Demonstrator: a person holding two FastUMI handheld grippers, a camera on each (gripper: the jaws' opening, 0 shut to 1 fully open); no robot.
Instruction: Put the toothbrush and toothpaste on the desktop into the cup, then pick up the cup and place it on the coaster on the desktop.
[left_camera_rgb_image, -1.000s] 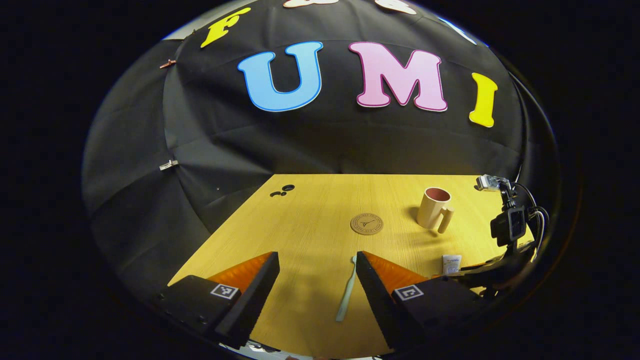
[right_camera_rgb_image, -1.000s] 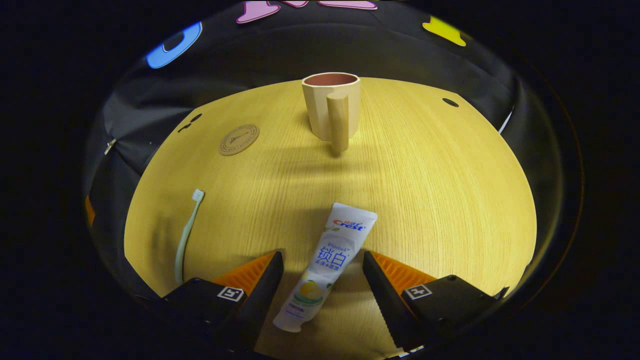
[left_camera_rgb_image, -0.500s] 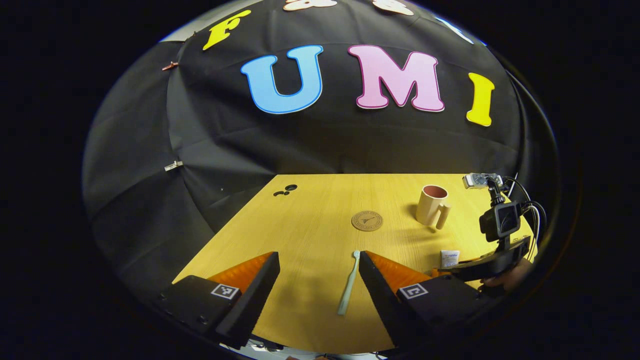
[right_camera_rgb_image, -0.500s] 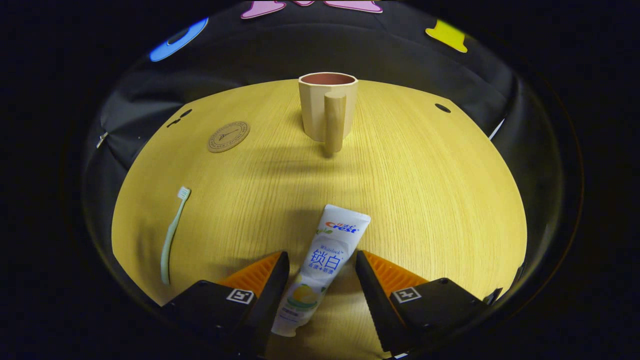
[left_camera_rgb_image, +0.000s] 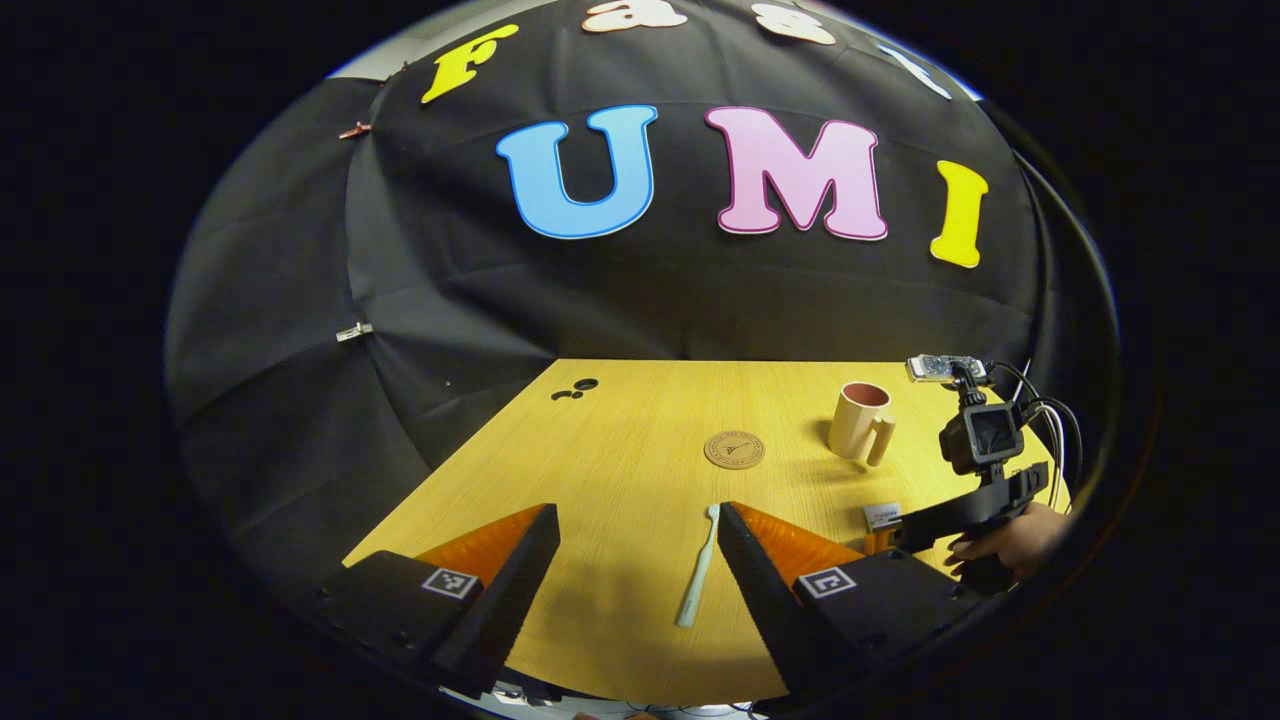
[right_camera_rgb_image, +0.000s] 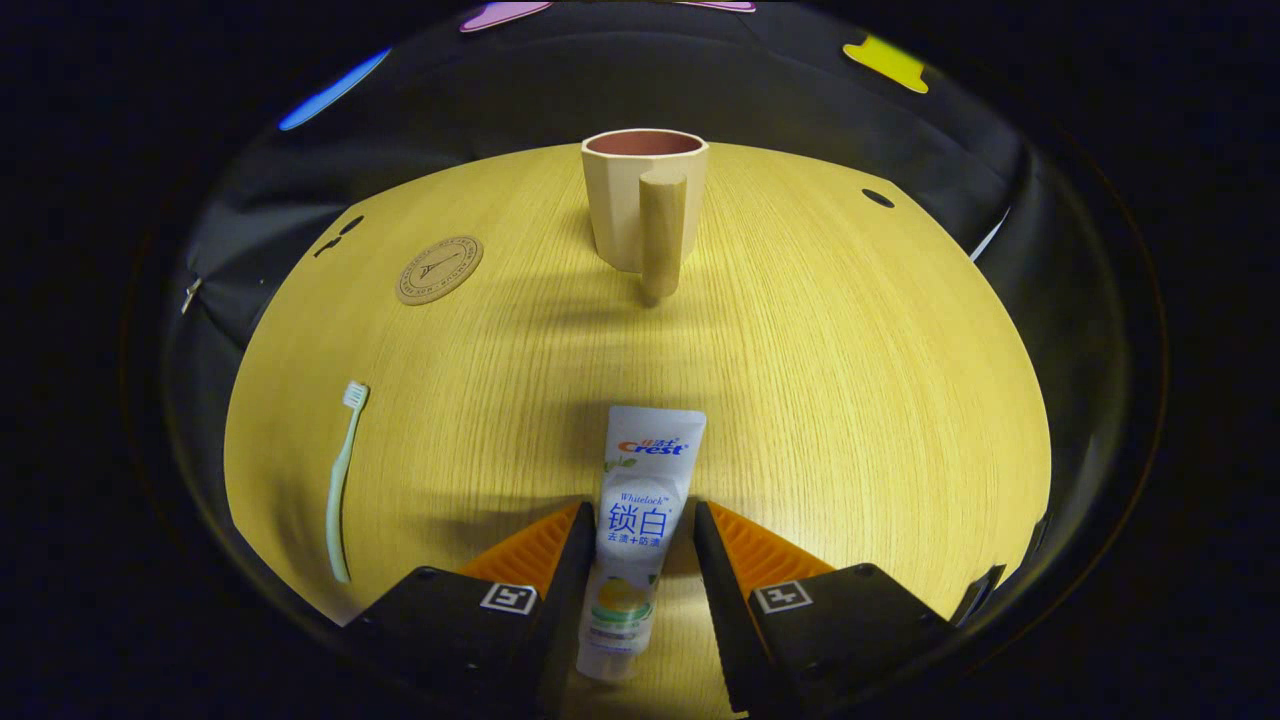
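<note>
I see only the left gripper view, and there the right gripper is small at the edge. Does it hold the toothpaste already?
Observer: In the right gripper view, the right gripper has one finger against each side of the toothpaste, about halfway along it.
Operator: Which end points to the cup?
Observer: The flat crimped end points to the cup; the cap end lies toward the camera.
Operator: And where does the handle look?
Observer: The handle faces the right gripper straight on.
</note>
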